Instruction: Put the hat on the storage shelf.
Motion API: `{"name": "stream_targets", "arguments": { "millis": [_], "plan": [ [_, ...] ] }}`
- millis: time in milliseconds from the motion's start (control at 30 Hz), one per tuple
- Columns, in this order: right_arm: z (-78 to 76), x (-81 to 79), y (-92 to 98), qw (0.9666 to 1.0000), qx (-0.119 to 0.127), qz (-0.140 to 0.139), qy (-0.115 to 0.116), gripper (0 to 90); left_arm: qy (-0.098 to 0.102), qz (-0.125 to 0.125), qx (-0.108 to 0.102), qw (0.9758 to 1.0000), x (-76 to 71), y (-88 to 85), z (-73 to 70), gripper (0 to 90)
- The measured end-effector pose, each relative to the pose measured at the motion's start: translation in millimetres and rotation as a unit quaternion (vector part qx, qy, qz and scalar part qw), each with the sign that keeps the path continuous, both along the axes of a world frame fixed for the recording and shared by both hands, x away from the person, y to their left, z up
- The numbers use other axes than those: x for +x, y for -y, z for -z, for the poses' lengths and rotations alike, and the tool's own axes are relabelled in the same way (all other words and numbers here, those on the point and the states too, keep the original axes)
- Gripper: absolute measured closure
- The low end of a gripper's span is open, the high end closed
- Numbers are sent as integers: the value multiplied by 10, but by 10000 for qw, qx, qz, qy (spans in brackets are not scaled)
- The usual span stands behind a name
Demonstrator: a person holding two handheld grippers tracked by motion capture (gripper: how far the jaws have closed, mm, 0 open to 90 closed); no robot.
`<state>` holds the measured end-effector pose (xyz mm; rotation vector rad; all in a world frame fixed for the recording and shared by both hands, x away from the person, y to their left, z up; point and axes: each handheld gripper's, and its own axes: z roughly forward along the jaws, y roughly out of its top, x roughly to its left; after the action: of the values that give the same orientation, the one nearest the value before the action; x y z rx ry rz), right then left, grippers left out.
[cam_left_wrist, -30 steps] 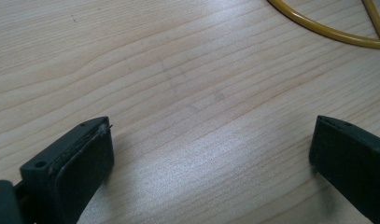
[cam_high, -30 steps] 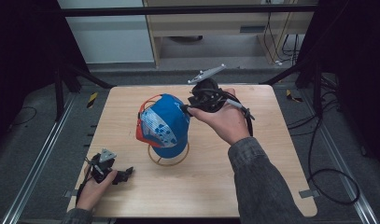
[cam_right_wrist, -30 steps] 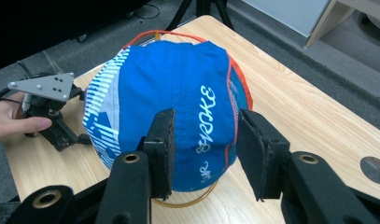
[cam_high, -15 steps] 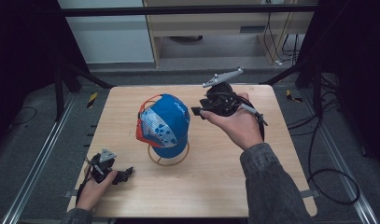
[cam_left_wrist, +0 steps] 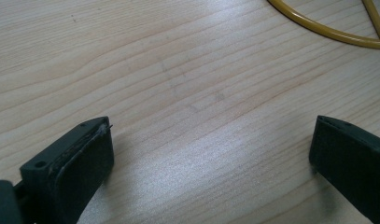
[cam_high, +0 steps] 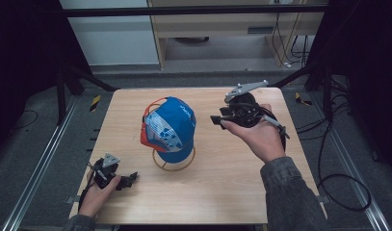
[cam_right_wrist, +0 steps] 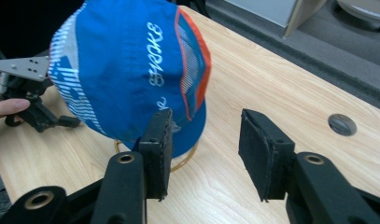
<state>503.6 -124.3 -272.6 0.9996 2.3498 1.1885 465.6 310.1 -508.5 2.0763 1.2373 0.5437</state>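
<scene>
A blue cap (cam_high: 169,127) with white stripes and orange trim sits on a yellow wire stand (cam_high: 173,166) at the middle of the wooden table (cam_high: 222,192). My right gripper (cam_high: 216,120) is held in the air to the cap's right and points at it. In the right gripper view the cap (cam_right_wrist: 127,70) lies just beyond my right gripper (cam_right_wrist: 204,144); its jaws stand open, have just opened a little further, and hold nothing. My left gripper (cam_high: 131,179) rests near the front left corner. It is open over bare wood (cam_left_wrist: 211,154), and the stand's ring (cam_left_wrist: 327,32) lies ahead.
The table's far right part has a round cable hole (cam_right_wrist: 341,123). Metal rails and dark floor run along both sides of the table, and a shelf unit stands beyond its far edge. Cables hang at the right.
My right hand has drawn the gripper to the right, away from the cap's crown. The left hand and the cap have not moved.
</scene>
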Motion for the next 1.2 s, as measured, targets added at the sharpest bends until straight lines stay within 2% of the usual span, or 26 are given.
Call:
{"name": "stream_targets", "arguments": {
  "millis": [267,667,833,1200],
  "plan": [
    [63,-34,202,9996,46,270,47,482,5,4,3,10000,2,0,0,0],
    [266,-51,493,9964,74,807,267,243,-9,6,2,10000,0,-1,0,0],
    [392,-46,610,9942,90,1045,249,162,-8,7,3,10000,0,-1,0,0],
    [646,-67,762,9935,-63,1113,245,91,-9,5,3,10000,0,0,0,0]
  ]
}}
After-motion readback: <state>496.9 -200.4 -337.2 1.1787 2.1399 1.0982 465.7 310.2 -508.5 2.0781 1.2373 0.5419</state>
